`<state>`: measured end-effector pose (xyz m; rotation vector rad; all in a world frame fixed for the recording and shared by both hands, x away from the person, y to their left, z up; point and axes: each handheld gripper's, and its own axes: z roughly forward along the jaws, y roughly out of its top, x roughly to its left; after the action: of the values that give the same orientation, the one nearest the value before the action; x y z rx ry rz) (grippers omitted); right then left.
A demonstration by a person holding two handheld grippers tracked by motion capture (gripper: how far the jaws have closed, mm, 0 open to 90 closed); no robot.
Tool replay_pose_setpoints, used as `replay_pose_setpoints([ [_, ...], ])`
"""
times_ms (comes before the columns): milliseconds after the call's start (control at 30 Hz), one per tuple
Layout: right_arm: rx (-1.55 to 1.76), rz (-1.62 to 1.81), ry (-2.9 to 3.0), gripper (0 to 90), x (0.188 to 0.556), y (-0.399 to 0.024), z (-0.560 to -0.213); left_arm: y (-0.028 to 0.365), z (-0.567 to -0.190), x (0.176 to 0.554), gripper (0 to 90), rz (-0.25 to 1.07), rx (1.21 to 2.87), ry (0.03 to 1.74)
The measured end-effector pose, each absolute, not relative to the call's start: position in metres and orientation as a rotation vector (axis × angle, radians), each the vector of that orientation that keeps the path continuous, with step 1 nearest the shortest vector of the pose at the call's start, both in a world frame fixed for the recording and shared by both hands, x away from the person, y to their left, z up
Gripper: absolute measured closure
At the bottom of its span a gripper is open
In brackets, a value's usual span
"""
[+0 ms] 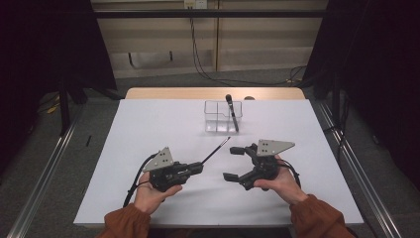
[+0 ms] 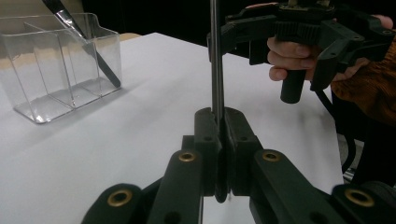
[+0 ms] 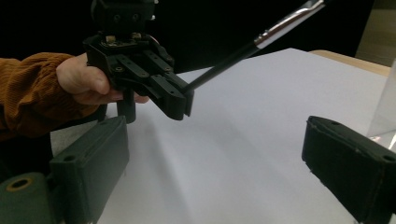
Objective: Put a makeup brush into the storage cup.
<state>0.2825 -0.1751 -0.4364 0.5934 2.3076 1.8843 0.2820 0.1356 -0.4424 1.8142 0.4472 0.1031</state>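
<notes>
A thin black brush (image 1: 216, 149) is clamped by its handle end in the closed left gripper (image 1: 198, 167), slanting toward the clear organizer (image 1: 223, 117). The right gripper view shows its silver ferrule (image 3: 285, 23); the high view shows another brush (image 1: 231, 112) standing in the organizer. The right gripper (image 1: 234, 163) gapes wide, empty, beside the brush tip, over the white table (image 1: 148, 124).
</notes>
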Motion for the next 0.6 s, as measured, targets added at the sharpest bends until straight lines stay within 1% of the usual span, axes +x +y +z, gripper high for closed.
replay_pose_setpoints([
  [200,0.579,1.899,2.301,10.0,0.2817,-0.17,-0.4318,0.1329,-0.4418,0.2819,85.3,0.1,1.811,0.442],
  [333,0.584,1.905,2.299,17.6,0.2844,-0.1669,-0.4306,0.1308,-0.4427,0.281,85.3,0.092,1.82,0.432],
  [433,0.597,1.912,2.285,25.2,0.2863,-0.166,-0.4308,0.1299,-0.4435,0.281,85.3,0.091,1.824,0.427],
  [600,0.604,1.912,2.277,34.4,0.2879,-0.1657,-0.4323,0.1292,-0.4448,0.2806,85.3,0.085,1.839,0.42],
])
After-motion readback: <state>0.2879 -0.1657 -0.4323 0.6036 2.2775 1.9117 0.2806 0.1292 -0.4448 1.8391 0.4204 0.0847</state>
